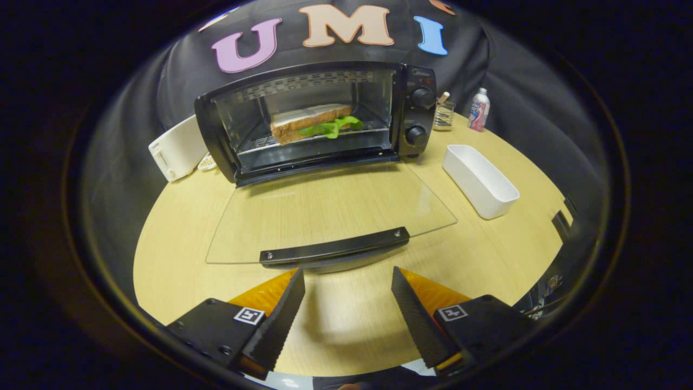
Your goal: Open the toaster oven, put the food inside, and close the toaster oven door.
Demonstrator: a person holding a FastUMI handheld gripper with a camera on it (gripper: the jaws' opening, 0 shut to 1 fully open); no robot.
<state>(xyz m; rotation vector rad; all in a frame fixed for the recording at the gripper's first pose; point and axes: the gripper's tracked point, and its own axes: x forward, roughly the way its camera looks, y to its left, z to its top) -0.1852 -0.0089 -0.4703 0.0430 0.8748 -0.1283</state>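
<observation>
My gripper [348, 276] is wide open, empty, just short of the door handle [334, 248]. Beyond it: glass door [325, 208] flat, sandwich [308, 123] inside toaster oven [319, 116], far end hard to see.

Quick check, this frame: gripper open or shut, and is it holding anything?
Gripper: open, holding nothing; its fingers sit just short of the door handle of the toaster oven, whose glass door lies flat open.
</observation>
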